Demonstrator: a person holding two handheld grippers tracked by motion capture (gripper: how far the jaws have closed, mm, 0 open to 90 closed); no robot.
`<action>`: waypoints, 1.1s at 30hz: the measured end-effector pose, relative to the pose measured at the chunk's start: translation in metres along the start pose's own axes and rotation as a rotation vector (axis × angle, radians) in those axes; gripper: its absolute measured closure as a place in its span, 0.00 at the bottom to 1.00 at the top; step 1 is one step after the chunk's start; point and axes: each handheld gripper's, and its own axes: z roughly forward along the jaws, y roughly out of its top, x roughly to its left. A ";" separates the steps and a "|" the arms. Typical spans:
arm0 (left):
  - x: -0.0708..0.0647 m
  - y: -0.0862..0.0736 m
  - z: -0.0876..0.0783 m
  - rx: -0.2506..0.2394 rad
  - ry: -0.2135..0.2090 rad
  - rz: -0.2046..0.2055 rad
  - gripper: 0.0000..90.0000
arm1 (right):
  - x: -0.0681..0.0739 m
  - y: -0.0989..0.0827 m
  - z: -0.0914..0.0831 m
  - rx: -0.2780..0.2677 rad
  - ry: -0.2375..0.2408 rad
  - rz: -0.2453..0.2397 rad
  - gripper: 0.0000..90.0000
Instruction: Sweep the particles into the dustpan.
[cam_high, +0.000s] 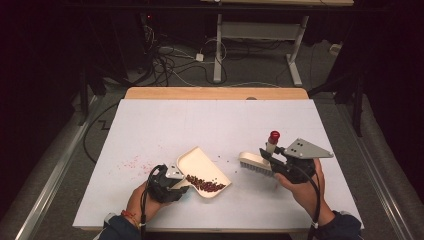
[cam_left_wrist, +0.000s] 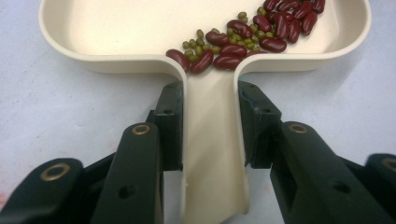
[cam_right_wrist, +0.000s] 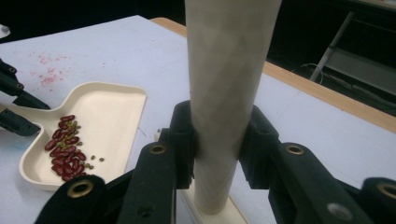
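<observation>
Cream plastic dustpan (cam_high: 202, 167) sits on the white-covered desk (cam_high: 165, 125), at about seven o'clock from the desk's centre, its pan reaching toward one o'clock and its handle running back to the left gripper (cam_high: 176, 184). From the left gripper view, the fingers (cam_left_wrist: 170, 123) are clamped on that handle from both sides, pads pressed flat against it, with the dustpan (cam_left_wrist: 116, 28) lying flat on the white surface. A heap of dark red kidney beans and small green mung beans (cam_left_wrist: 247, 35) lies along the pan's back wall, right at the mouth of the handle. In the high view the same beans (cam_high: 205, 184) gather at the five o'clock corner of the pan.

Over at three o'clock from the dustpan, clearly apart from it, the right gripper (cam_high: 270, 154) is closed on the cream handle of a hand brush (cam_high: 255, 162), the handle standing up with a red cap (cam_high: 274, 135) on top. The right gripper view shows the fingers (cam_right_wrist: 184, 140) squeezing that pale round handle (cam_right_wrist: 224, 93) on either side, the brush head below. The bristles appear to rest on the desk, though I cannot tell for sure.

At nine o'clock from the pan, a scatter of fine reddish specks (cam_high: 131, 162) marks the white cover.
</observation>
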 end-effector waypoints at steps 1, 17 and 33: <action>-0.001 0.001 0.001 0.002 0.001 0.000 0.71 | 0.005 0.001 0.001 0.002 0.011 -0.011 0.78; -0.004 0.009 0.009 0.015 0.001 0.006 0.71 | 0.034 0.008 -0.005 -0.065 0.116 -0.009 0.78; 0.000 0.005 0.002 0.023 0.006 0.020 0.71 | 0.013 0.003 0.000 -0.059 -0.012 0.005 0.78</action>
